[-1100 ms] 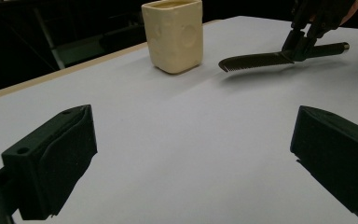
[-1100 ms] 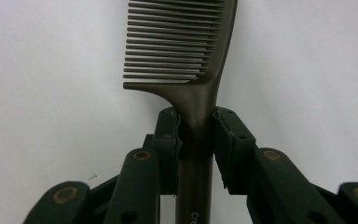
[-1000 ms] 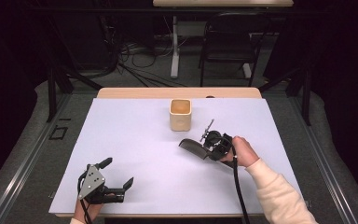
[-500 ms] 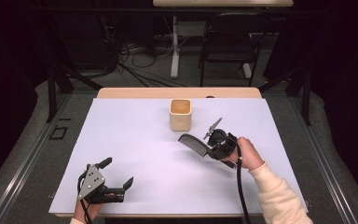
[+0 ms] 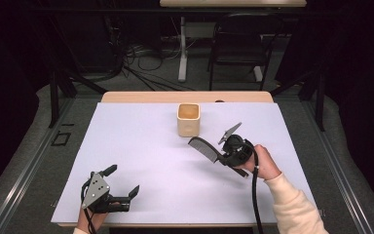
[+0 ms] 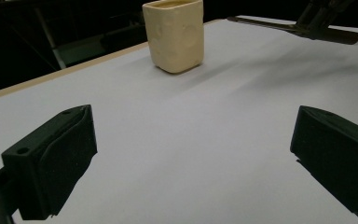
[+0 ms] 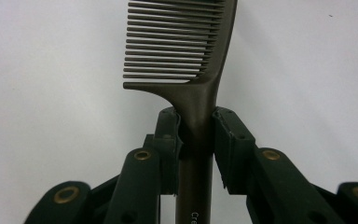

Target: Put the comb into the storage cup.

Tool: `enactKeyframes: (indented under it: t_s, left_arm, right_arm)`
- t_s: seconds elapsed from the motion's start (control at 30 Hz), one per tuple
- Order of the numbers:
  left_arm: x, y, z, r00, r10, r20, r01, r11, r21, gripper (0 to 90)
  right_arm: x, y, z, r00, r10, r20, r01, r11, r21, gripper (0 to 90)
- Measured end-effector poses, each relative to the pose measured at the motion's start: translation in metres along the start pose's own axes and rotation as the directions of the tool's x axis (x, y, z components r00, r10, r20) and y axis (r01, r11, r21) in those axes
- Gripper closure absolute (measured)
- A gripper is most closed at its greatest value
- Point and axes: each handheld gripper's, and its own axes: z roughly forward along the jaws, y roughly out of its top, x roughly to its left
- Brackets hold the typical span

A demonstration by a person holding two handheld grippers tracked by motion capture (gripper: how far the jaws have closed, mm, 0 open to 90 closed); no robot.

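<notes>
across the white table (image 5: 141, 146), a cream cup (image 5: 188, 119) stands far centre. just right and nearer, the right gripper (image 5: 222, 150) clenches a dark comb (image 7: 186, 56) by its handle, above the surface. left gripper (image 5: 121, 187) rests released, near left. comb looks light, stiff, slippery; teeth probably fragile, so handle grip suits.

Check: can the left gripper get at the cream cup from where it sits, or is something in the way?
Probably yes. The left gripper rests open near the table's front edge, and bare surface lies between it and the cream cup. The comb, clamped in the right gripper, sits off to the side of that path.
</notes>
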Motion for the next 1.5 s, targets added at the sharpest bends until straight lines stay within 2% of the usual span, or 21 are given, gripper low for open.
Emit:
enactKeyframes:
  t_s: [0.43, 0.67, 0.87, 1.5]
  left_arm:
    - [0.0, 0.0, 0.0, 1.0, 0.001, 0.002, -0.001, 1.0, 0.0, 0.2]
    - [0.0, 0.0, 0.001, 1.0, 0.004, 0.0, -0.004, 1.0, 0.004, 0.3]
    - [0.0, 0.0, 0.0, 1.0, 0.003, 0.001, -0.003, 1.0, 0.002, 0.4]
    - [0.0, 0.0, 0.0, 1.0, 0.003, -0.002, -0.003, 1.0, -0.002, 0.4]
  right_arm:
    - [-0.001, -0.005, -0.007, 0.9999, 0.01, 0.007, -0.01, 0.999, -0.045, 71.9]
    - [-0.001, -0.008, -0.01, 0.9997, 0.02, -0.014, -0.021, 0.997, -0.08, 71.9]
    - [-0.003, -0.012, -0.014, 0.999, 0.042, -0.015, -0.043, 0.993, -0.114, 71.9]
    - [-0.005, -0.018, -0.023, 0.9977, 0.067, -0.003, -0.067, 0.978, -0.196, 71.9]
